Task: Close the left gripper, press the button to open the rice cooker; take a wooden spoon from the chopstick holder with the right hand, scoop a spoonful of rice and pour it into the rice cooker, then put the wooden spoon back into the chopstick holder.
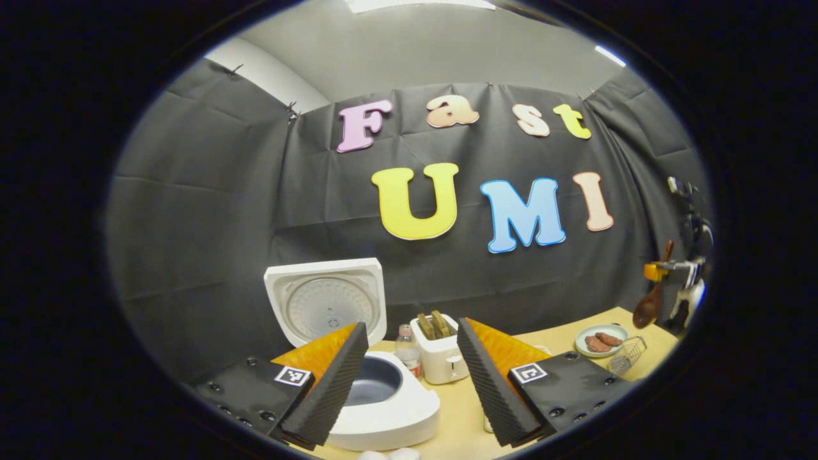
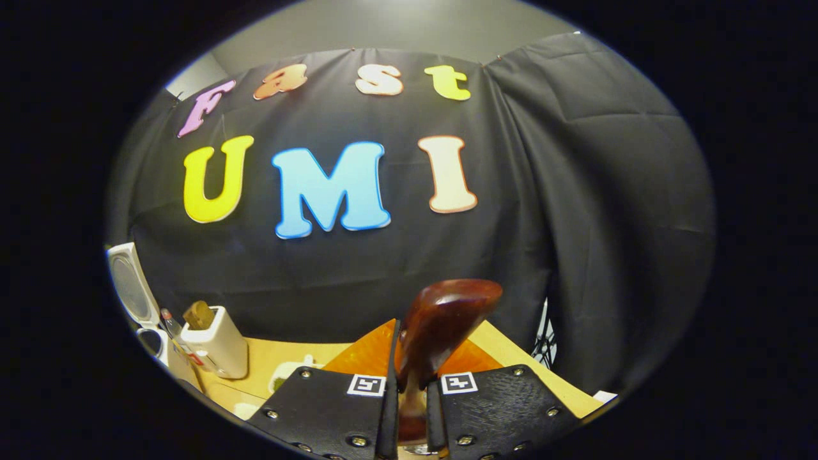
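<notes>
rice cooker (image 1: 383, 409) lower centre of left gripper view, lid up, pot showing | left gripper (image 1: 412, 377) fingers spread wide, gripping nothing | right gripper (image 2: 410, 390) at bottom of right gripper view, clamped on wooden spoon (image 2: 441, 326), bowl raised | toaster (image 1: 441, 358) beside cooker

left tool (image 1: 409, 377): square tag markers, screws | right tool (image 2: 409, 409): same

The wooden spoon's (image 2: 441, 326) handle is hidden between the right tongs (image 2: 412, 409).
</notes>
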